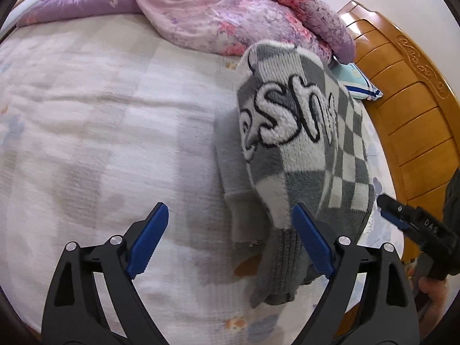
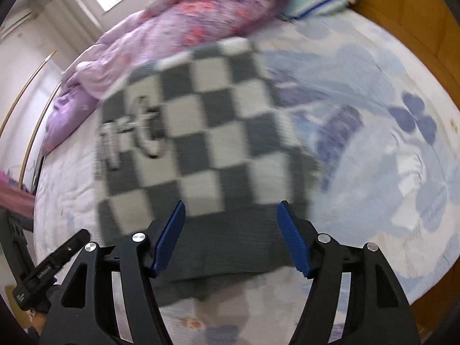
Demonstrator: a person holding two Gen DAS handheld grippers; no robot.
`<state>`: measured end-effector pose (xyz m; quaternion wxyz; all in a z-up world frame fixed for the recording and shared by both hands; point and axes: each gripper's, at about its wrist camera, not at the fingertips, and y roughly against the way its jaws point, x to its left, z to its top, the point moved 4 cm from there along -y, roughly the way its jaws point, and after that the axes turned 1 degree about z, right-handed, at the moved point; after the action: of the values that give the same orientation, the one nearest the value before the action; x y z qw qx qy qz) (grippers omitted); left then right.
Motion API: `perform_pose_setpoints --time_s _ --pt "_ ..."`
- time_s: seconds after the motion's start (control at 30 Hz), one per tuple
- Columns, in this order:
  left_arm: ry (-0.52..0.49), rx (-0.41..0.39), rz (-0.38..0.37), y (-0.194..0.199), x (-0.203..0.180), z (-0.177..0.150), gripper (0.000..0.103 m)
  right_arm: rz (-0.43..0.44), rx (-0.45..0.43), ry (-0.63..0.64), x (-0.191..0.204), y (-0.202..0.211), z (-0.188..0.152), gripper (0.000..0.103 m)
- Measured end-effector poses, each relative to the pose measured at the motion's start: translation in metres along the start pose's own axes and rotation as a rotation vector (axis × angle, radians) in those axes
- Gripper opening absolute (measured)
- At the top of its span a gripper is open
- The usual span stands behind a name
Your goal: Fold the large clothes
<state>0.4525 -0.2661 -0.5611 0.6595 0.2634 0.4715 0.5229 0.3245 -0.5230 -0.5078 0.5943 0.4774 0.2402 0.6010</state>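
A grey and white checkered knit sweater (image 1: 302, 149) with fuzzy white lettering lies folded in a thick bundle on the bed, right of centre in the left wrist view. My left gripper (image 1: 230, 221) is open and empty just in front of its ribbed hem. In the right wrist view the sweater (image 2: 201, 132) is blurred and fills the middle. My right gripper (image 2: 231, 218) is open over its dark hem band, holding nothing. The right gripper also shows in the left wrist view (image 1: 408, 218), at the sweater's right side.
A pale patterned bed sheet (image 1: 100, 132) covers the mattress. A purple and pink floral quilt (image 1: 218, 11) is heaped at the far side, with a light blue pillow (image 1: 359, 83) beside it. A wooden headboard (image 1: 408, 106) runs along the right.
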Motion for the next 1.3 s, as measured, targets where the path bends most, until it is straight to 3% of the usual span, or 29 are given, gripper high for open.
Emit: perform_pose_setpoints --time_s 0.3,0.47,0.73,0.93,1.13,1.3 --pt "-0.086 0.0 0.144 0.025 0.024 0.01 0.09 -0.015 0.003 0.148 0.097 -0.013 -0.012 0.064" --pt "-0.076 0.005 0.12 0.042 0.042 0.01 0.09 -0.081 0.003 0.171 0.134 -0.007 -0.027 0.073" --pt "-0.142 -0.058 0.11 0.092 0.063 0.016 0.09 -0.129 -0.058 0.181 0.195 0.021 -0.052 0.077" --pt "-0.235 -0.108 0.039 0.153 0.083 0.02 0.09 -0.161 -0.145 0.119 0.238 0.066 -0.077 0.081" --pt "-0.358 -0.176 0.037 0.244 0.102 0.018 0.091 -0.185 -0.221 0.086 0.291 0.125 -0.109 0.084" --pt "-0.389 -0.216 0.026 0.315 0.11 0.021 0.091 -0.176 -0.276 0.094 0.338 0.182 -0.127 0.088"
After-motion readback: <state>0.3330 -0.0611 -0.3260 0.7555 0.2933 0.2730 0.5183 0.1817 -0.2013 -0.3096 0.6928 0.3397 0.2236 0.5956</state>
